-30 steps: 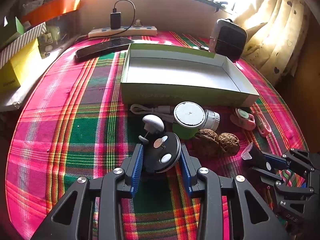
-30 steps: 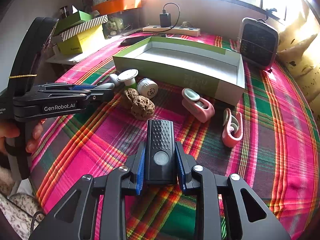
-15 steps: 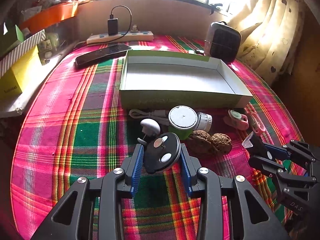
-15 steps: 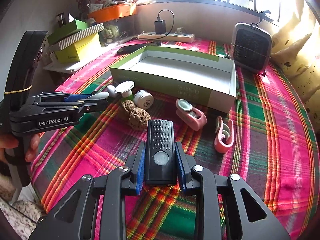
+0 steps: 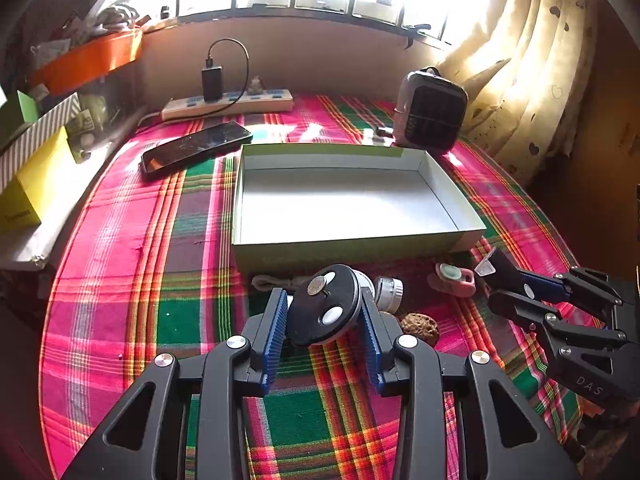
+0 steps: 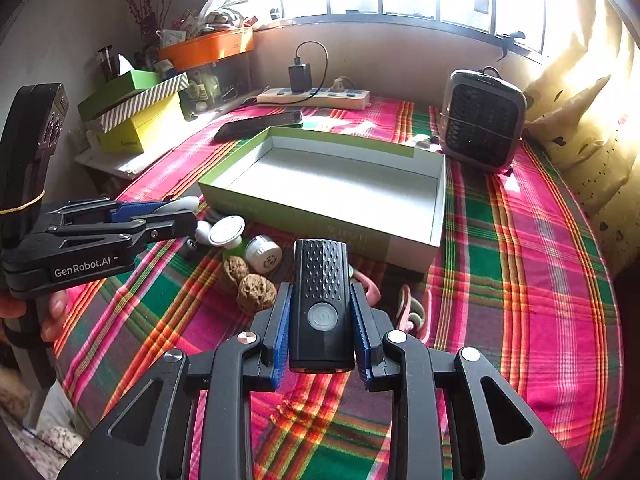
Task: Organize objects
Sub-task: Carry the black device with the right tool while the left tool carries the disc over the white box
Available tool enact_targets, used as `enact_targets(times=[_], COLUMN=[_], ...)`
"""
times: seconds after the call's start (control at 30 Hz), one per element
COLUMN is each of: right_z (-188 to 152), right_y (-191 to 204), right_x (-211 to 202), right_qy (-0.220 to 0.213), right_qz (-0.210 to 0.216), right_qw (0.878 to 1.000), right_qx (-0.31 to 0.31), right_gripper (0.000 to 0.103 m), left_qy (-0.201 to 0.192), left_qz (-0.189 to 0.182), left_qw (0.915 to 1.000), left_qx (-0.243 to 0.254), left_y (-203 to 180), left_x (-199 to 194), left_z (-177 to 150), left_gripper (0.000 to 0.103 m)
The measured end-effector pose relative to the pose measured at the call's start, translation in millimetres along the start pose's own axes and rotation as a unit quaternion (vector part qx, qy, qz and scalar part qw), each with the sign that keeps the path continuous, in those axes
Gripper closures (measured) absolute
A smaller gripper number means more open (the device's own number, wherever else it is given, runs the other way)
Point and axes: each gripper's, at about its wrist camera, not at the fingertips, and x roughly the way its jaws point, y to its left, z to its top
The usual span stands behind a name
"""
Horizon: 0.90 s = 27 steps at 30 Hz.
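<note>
I hold both loads clear of the plaid tablecloth (image 6: 532,280). My left gripper (image 5: 325,322) pinches a round black disc-shaped gadget (image 5: 324,310) between its blue pads, and my right gripper (image 6: 322,324) is pressed onto a black bar-shaped light (image 6: 322,304), whose long axis runs along the fingers toward 12 o'clock. The coming move turns on the open green box (image 5: 348,246): in the left wrist view it lies dead ahead at 12 o'clock, its long axis crosswise from 9 to 3, its near wall just beyond the disc. In the right wrist view the same box (image 6: 320,224) sits ahead but skewed, its long axis running from about 10 to 4. I judge the left gripper the squarer on to the near wall, though the fisheye distortion makes me reluctant to say which hand is truly nearer. The right view shows what the left cannot: two walnuts (image 6: 248,284), a white cap (image 6: 263,259) and pink clips (image 6: 412,314) lying short of the box, plus the disc's pale underside in the left gripper at 9 o'clock. The left view alone shows the phone (image 5: 196,148) at 11 o'clock beyond the box's far left corner.
</note>
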Motion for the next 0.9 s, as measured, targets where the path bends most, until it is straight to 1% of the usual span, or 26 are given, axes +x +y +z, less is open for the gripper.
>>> enact_targets(times=[0.23,0.5,0.6,0.77,0.9], right_z=[24,48,60,79,89], right_y=[-9,-15,-19,-23,-28], right_x=[10,27,35,54,72], right_qy=[0.003,0.011,0.015,0.024,0.035], right_qz=[-0.011,-0.009,-0.016,-0.024,-0.028], right_qw=[1.000,1.000,1.000,0.999,0.998], right_qx=[0.006,0.016,0.020,0.027,0.035], right_gripper=[0.075,0.075,0.075,0.075,0.075], left_qy=[-0.006,-0.008,-0.004,0.000,0.008], left_qz=[-0.001,-0.005,-0.012,-0.012,-0.010], left_qw=[1.0000,0.9999,0.9998,0.9997,0.9997], left_qx=[0.007,0.011,0.013,0.023,0.020], left_y=[2,5,6,7,11], left_x=[6,20,27,43,60], left_z=[19,41,50,68,78], left_gripper=[0.070,0.070,0.070,0.070,0.070])
